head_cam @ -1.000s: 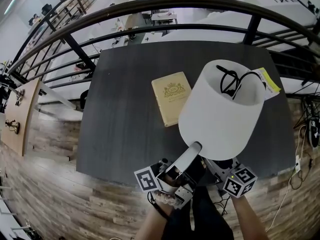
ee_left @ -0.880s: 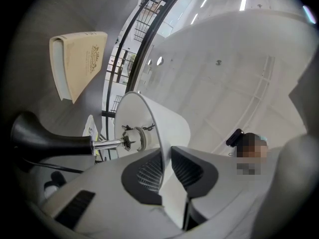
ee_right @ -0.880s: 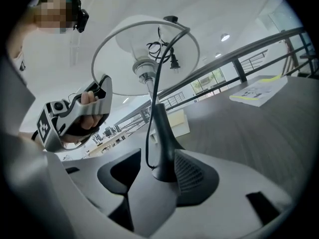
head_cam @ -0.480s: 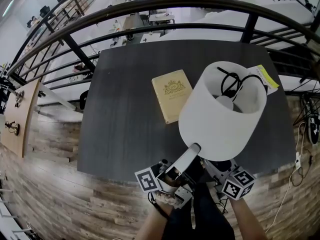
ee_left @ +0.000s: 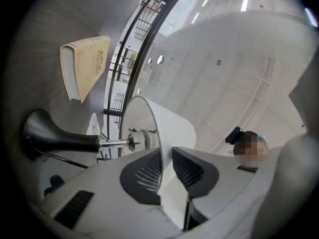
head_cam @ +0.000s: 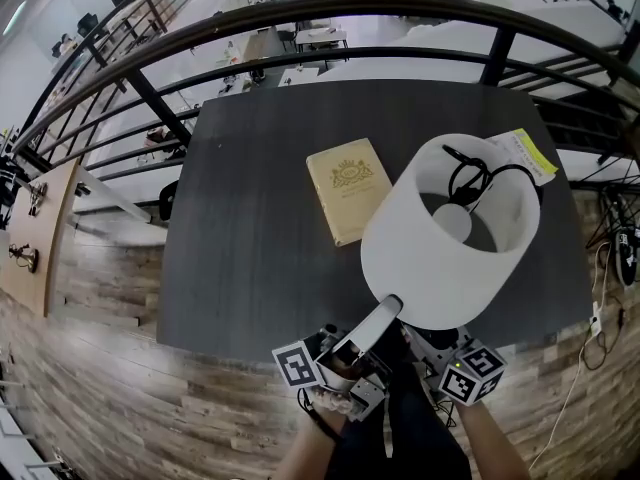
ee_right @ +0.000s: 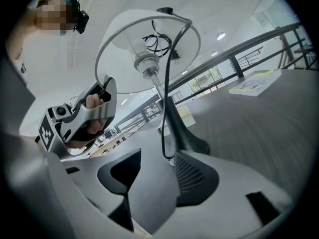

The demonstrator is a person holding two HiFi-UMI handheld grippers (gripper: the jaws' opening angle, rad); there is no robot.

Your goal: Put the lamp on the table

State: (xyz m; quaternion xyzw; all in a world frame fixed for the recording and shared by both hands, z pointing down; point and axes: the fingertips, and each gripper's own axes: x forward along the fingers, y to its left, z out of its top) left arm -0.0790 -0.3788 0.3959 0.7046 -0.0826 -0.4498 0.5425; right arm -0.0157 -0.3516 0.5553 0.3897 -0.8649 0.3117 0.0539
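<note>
1. Plainly, the lamp (head_cam: 410,258) stood on the table (head_cam: 250,218), in the table's near right part. Its black base (ee_right: 187,136) appeared to rest on the tabletop close to the table's near edge, and its white shade (ee_left: 169,123) was on top.
2. The left gripper (ee_left: 166,156) reached up from just off the table's near edge, and the lower rim of the shade ran between its two jaws.
3. Those jaws had just been opening. The rim lay against one pad with a gap at the other, so this claw was released and no longer clamped the shade.
4. The right gripper (ee_right: 157,156) sat low at the table's near edge, aimed at the base. Its jaws were spread wide with nothing held between them.
5. A black cord (ee_right: 164,108) hung down beside the lamp's stem and looped just ahead of one right jaw. Whether it touched that jaw could not be told.
6. A cream book (head_cam: 347,188) lay flat near the table's middle, apart from the base.
7. A leaflet (head_cam: 527,154) with a yellow edge lay at the table's far right corner.
8. A dark railing (head_cam: 300,13) curved beyond the table's far edge.
</note>
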